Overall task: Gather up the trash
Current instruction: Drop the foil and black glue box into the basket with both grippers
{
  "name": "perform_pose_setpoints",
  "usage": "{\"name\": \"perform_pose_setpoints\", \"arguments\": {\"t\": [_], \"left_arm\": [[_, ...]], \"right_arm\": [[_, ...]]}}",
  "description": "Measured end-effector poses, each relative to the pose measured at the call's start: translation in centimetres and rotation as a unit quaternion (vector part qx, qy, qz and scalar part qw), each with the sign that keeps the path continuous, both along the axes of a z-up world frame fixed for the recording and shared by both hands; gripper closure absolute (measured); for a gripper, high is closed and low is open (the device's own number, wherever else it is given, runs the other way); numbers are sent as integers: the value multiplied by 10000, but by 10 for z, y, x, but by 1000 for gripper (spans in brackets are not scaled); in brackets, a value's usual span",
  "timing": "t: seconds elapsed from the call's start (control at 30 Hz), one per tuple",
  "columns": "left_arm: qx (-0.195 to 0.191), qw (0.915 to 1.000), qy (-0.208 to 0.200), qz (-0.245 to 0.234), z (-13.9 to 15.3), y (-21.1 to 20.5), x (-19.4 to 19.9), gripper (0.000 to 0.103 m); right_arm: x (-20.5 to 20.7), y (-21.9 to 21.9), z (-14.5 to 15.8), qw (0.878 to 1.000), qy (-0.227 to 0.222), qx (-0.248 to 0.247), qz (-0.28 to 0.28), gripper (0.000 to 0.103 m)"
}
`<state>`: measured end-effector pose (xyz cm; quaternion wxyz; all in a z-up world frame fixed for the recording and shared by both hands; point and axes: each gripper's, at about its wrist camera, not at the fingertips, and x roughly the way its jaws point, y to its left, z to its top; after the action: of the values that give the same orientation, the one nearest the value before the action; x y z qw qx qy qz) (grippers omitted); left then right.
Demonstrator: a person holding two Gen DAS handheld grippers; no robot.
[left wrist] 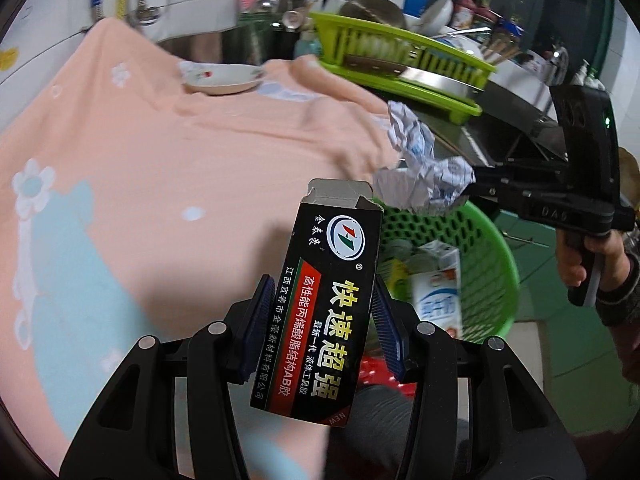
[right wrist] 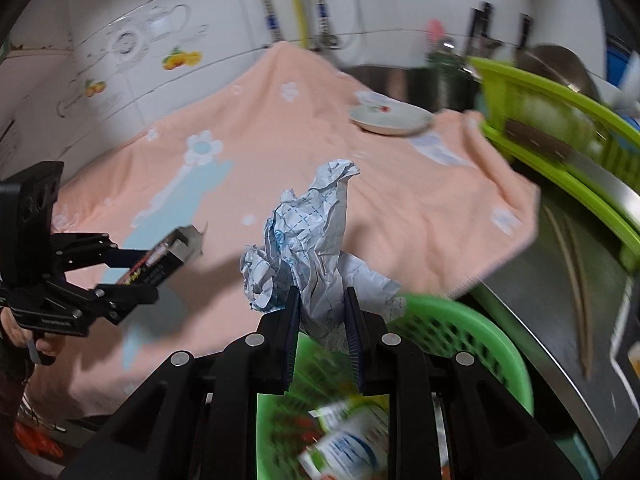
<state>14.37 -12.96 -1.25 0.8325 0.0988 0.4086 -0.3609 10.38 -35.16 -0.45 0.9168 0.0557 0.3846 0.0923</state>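
My left gripper (left wrist: 325,292) is shut on a black glue box (left wrist: 326,300) with yellow Chinese lettering, held upright near the pink cloth's edge; the same box (right wrist: 162,258) shows in the right wrist view. My right gripper (right wrist: 321,300) is shut on a crumpled white-and-blue paper (right wrist: 308,236), which hangs over the rim of a green perforated basket (right wrist: 464,344). In the left wrist view that paper (left wrist: 420,160) sits above the basket (left wrist: 488,248), which holds a white carton (left wrist: 436,288) and other scraps.
A pink flowered cloth (left wrist: 160,160) covers the counter, with a white dish (left wrist: 222,80) at its far side. A lime dish rack (left wrist: 404,60) with a cleaver stands on a steel sink top (right wrist: 560,280). A hand (left wrist: 576,264) grips the right tool.
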Motion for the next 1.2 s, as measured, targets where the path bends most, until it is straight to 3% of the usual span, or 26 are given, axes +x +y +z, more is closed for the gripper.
{"name": "perform_pose_setpoints", "arguments": {"t": [0.3, 0.53, 0.97, 1.2], "left_arm": [[23, 9993, 138, -336, -13, -62, -14, 55], [69, 9989, 291, -355, -22, -85, -14, 55], [162, 9976, 613, -269, -43, -110, -12, 54], [114, 9970, 731, -212, -49, -114, -13, 48]], "right_arm": [[-32, -49, -29, 9980, 254, 29, -577, 80], [-37, -65, -39, 9965, 325, 138, -752, 76], [-60, -79, -32, 9949, 122, 341, -945, 43], [-71, -78, -32, 9949, 71, 372, -931, 34]]}}
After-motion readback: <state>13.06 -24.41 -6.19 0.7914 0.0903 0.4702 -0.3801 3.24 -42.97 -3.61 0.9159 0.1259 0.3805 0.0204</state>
